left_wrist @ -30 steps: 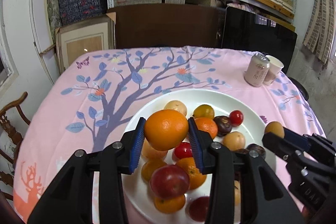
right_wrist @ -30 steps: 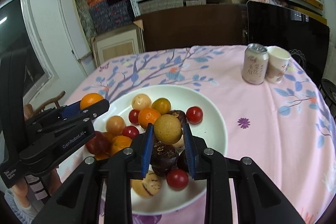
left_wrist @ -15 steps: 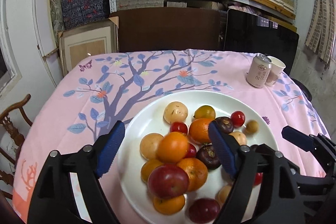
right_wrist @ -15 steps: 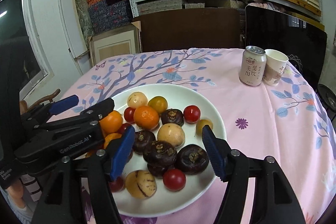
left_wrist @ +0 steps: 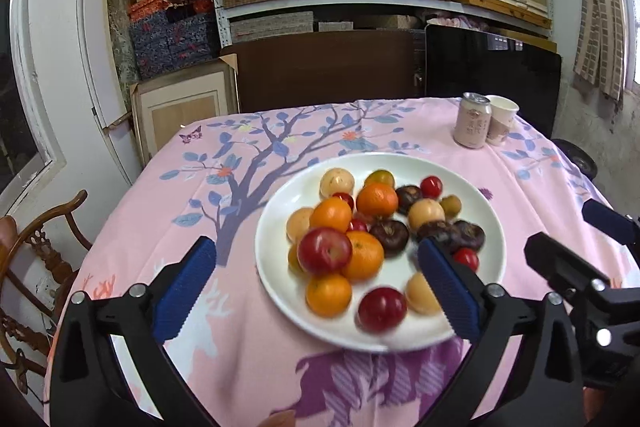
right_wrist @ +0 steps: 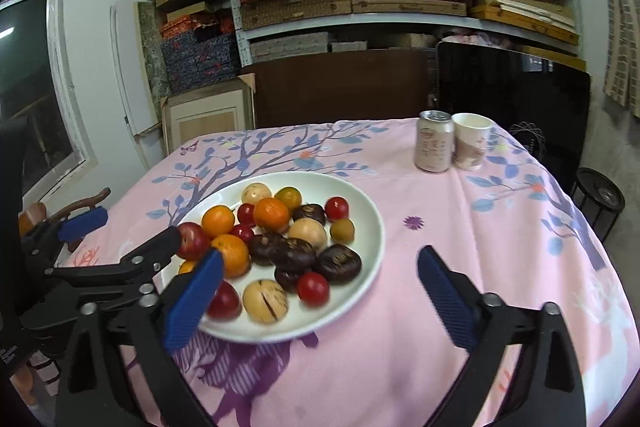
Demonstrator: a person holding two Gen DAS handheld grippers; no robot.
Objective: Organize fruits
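A round white plate [left_wrist: 490,223] heaped with fruit sits on the surface, which is covered by a pink cloth printed with a blue-leaved tree [left_wrist: 256,163]. On the plate lie glossy orange mandarins [left_wrist: 362,255], a red apple [left_wrist: 324,250], small red cherry tomatoes [right_wrist: 313,289], dark brown water chestnuts [right_wrist: 339,263] and pale tan round fruits [right_wrist: 265,300]. The left tongs [left_wrist: 316,287] are opening, their 2 blue ribbed pads spread wide to either side of the plate's near half, with nothing gripped between them. The right tongs [right_wrist: 316,301] are also opening, set just as wide over the plate's near right edge and the cloth, and they hold nothing. At the far right of the surface a pale pink drink can [right_wrist: 434,141] stands touching a white paper cup [right_wrist: 471,141]; the can's printed label is too blurred to read. In the right wrist view the side of the left tool carries small white lettering that cannot be made out.
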